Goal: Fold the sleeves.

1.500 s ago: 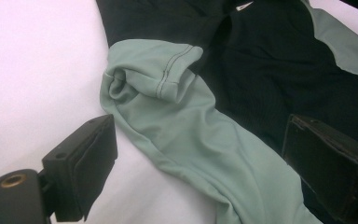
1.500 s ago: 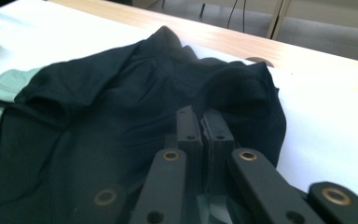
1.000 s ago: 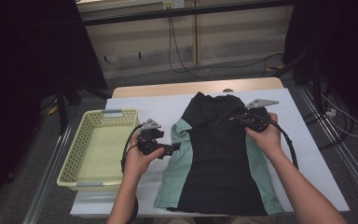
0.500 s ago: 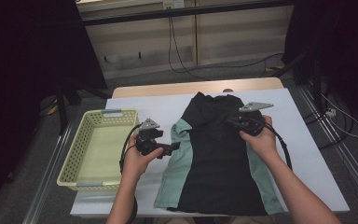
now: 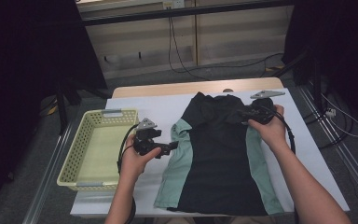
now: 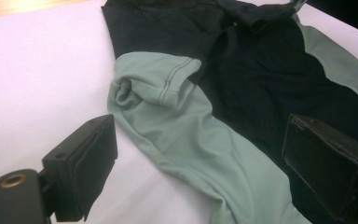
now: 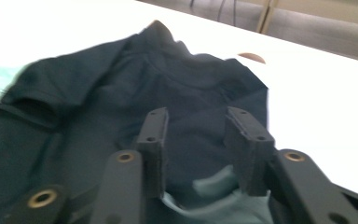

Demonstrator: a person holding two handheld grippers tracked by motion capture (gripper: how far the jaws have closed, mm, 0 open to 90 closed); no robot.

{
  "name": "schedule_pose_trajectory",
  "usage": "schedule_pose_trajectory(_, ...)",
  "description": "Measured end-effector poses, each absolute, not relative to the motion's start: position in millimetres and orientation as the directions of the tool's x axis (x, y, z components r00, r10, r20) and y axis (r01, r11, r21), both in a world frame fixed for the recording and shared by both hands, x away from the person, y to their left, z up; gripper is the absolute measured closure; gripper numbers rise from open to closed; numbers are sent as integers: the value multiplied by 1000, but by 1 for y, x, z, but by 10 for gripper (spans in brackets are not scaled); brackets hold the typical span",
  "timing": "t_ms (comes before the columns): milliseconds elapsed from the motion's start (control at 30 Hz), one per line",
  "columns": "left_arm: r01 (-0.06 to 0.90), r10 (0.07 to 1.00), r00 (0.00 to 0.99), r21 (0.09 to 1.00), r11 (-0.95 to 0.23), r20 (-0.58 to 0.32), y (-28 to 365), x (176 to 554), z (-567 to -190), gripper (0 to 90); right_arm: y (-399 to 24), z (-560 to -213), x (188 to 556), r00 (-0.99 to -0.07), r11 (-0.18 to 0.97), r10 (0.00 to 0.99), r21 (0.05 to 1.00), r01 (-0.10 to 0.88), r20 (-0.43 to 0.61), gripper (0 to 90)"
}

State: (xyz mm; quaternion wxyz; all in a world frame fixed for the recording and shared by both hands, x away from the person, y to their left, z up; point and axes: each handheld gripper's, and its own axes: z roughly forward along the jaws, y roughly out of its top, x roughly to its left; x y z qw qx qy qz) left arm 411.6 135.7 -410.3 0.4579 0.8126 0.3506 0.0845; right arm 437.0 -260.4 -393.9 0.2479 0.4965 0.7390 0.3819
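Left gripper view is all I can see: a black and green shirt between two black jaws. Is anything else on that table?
Observer: Yes, a yellow basket stands to the left of the shirt.
Operator: Where is the other hand?
Observer: The right gripper is up at the shirt's right shoulder, near the collar.
Operator: Is it gripping the cloth?
Observer: No. Its jaws have just been opening and stand apart over the cloth without pressing it.

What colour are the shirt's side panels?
Pale green side panels on a black shirt; clearest in the left gripper view.
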Motion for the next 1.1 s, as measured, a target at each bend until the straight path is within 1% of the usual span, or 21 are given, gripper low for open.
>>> schedule_pose_trajectory(100, 495, 645, 741, 800, -339, -185, 135, 411, -411, 104, -268, -395, 436, -388, 205, 921, 807, 555, 33, 589)
schedule_pose_trajectory(167, 492, 643, 744, 802, -340, -184, 134, 411, -410, 104, -272, -394, 435, -392, 218, 920, 804, 552, 20, 598)
schedule_pose_trajectory(233, 490, 642, 745, 802, -342, -181, 134, 410, -409, 104, -277, -393, 434, -394, 203, 918, 801, 563, 45, 599)
schedule_pose_trajectory(333, 489, 643, 744, 805, -336, -184, 134, 411, -409, 104, -282, -396, 430, -389, 184, 919, 792, 582, 73, 622)
schedule_pose_trajectory(400, 490, 643, 743, 804, -336, -185, 134, 411, -409, 104, -284, -400, 428, -400, 162, 909, 788, 594, 115, 642)
schedule_pose_trajectory(433, 490, 643, 744, 803, -339, -182, 134, 411, -410, 104, -284, -403, 426, -399, 163, 909, 781, 603, 119, 673)
schedule_pose_trajectory(467, 490, 643, 744, 802, -341, -181, 134, 411, -410, 104, -284, -406, 424, -409, 174, 904, 772, 612, 120, 733)
schedule_pose_trajectory(500, 490, 642, 745, 802, -341, -182, 135, 411, -410, 105, -283, -409, 422, -416, 177, 901, 767, 616, 126, 756)
schedule_pose_trajectory(567, 488, 642, 745, 803, -341, -180, 136, 411, -409, 104, -280, -417, 416, -441, 193, 886, 750, 633, 143, 851)
schedule_pose_trajectory(633, 488, 648, 740, 805, -336, -179, 136, 411, -408, 105, -276, -425, 410, -453, 223, 883, 741, 633, 121, 889)
schedule_pose_trajectory(667, 489, 647, 740, 806, -334, -181, 135, 411, -408, 104, -275, -428, 407, -464, 226, 876, 742, 631, 128, 900)
schedule_pose_trajectory(700, 486, 644, 744, 806, -338, -178, 135, 411, -408, 105, -274, -431, 405, -466, 221, 873, 736, 640, 144, 900)
schedule_pose_trajectory(767, 488, 643, 744, 803, -341, -180, 134, 411, -409, 104, -271, -436, 402, -473, 239, 871, 727, 644, 133, 891)
schedule_pose_trajectory(867, 486, 643, 746, 803, -346, -174, 134, 411, -409, 105, -270, -434, 400, -481, 245, 868, 735, 632, 124, 844)
schedule_pose_trajectory(1000, 486, 646, 743, 806, -339, -176, 135, 411, -408, 104, -273, -416, 401, -470, 232, 878, 776, 587, 93, 733)
schedule_pose_trajectory(1100, 488, 649, 740, 807, -332, -180, 136, 411, -407, 105, -277, -404, 403, -435, 229, 899, 794, 562, 48, 615)
